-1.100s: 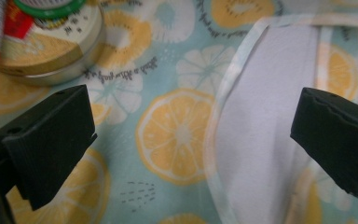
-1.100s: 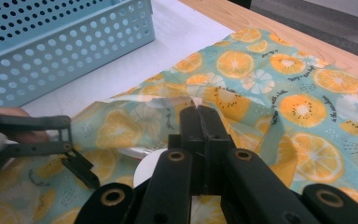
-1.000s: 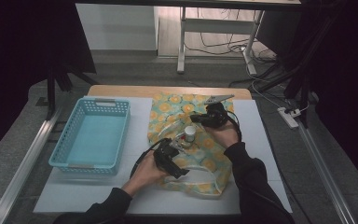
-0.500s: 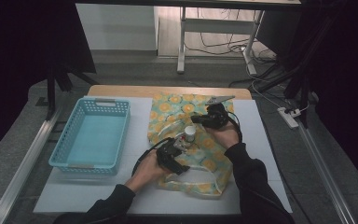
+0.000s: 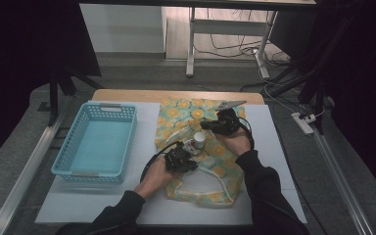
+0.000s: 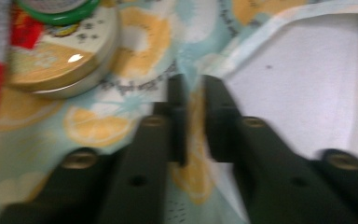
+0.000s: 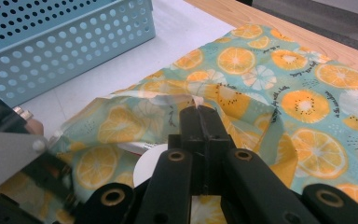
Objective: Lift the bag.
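Cloth pinched at both ends

Basket [image 5: 95, 139], pale blue and perforated, sits well to the left of both grippers on the white mat [image 5: 147, 205]; in the right gripper view its holed wall rises beyond the jaw tips, up and to the left.

Next comes the left gripper [image 5: 180, 158], held in the person's left hand [image 5: 154, 177]. Its jaws have just been closing, and in the left gripper view they stand narrow, with a fold of the cloth [image 6: 121, 107] caught between the tips. The pinched part is the bag-like cloth's edge, where the orange-slice print meets the pale lining [image 6: 298, 88], which spreads to the right of the jaws. Ahead of the tips and to their left stands a tin [image 6: 58, 56] with a gold rim and a green lid, resting on the print and close to the jaws but apart from them.

In the high view the tin [image 5: 197, 142] lies between the two grippers, on the cloth.

Right gripper [image 5: 221, 123], in the right hand [image 5: 235, 142], has its jaws pressed together on a raised edge of the cloth [image 7: 279, 88]. In the right gripper view the fabric peaks at the tips, then falls away left and right of them. Below the tips, a white round shape shows partly under the fold; what it is I cannot tell.
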Demonstrator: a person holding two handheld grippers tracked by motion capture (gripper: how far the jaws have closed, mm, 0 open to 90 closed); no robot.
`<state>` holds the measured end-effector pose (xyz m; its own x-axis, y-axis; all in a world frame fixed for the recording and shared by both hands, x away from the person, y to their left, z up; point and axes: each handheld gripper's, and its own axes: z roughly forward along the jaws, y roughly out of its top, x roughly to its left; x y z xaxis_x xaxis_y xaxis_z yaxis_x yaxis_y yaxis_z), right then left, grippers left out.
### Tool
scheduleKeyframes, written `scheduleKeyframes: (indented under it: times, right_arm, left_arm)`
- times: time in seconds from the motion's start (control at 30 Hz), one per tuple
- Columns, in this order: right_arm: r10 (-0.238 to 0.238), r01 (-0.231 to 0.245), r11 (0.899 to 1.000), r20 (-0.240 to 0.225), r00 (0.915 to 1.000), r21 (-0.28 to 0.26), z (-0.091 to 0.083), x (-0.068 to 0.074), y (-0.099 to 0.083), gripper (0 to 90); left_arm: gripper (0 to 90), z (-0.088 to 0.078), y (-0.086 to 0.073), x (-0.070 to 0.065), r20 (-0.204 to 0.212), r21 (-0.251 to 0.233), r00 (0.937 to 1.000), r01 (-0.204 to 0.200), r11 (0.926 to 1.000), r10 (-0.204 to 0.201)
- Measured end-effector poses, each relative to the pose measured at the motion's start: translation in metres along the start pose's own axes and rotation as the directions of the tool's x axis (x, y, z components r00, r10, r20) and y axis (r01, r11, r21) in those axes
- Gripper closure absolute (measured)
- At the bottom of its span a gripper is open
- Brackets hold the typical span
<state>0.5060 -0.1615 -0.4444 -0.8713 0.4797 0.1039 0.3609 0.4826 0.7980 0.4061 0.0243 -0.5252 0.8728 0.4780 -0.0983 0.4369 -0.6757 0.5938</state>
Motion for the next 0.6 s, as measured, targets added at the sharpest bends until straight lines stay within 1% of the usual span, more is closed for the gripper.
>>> scheduleKeyframes:
  times: [0.03, 0.13, 0.33, 0.47, 0.53, 0.6]
  right_arm:
    - [0.000, 0.000, 1.000, 0.000, 1.0000, 0.000, 0.000, 0.000, 0.000, 90.0]
    - [0.002, -0.002, 1.000, 0.000, 1.0000, 0.000, -0.001, 0.000, 0.000, 90.0]
    - [0.003, -0.003, 1.000, -0.004, 1.0000, -0.003, -0.004, -0.001, 0.001, 90.0]
    - [0.012, -0.012, 1.000, -0.007, 0.9999, -0.010, -0.007, -0.002, 0.001, 90.0]
    - [0.020, -0.021, 1.000, -0.016, 0.9997, -0.016, -0.008, -0.001, 0.002, 90.0]
    - [0.014, -0.014, 1.000, -0.019, 0.9997, -0.018, -0.009, 0.002, 0.004, 90.0]
  left_arm:
    - [89.4, 0.000, 0.000, 0.000, -0.001, 0.002, 1.0000, 0.008, 1.0000, -0.008]
    - [89.9, 0.000, 0.001, 0.001, 0.013, 0.005, 0.9984, 0.054, 0.9985, -0.054]
    - [90.0, -0.002, 0.005, 0.002, 0.030, 0.029, 0.9974, 0.064, 0.9975, -0.065]
    - [90.0, -0.010, 0.008, 0.003, 0.045, 0.010, 0.9952, 0.086, 0.9962, -0.087]
    - [90.0, -0.016, 0.009, 0.005, 0.053, -0.016, 0.9928, 0.108, 0.9940, -0.107]
    - [90.0, -0.023, 0.011, 0.006, 0.054, -0.039, 0.9926, 0.110, 0.9931, -0.108]
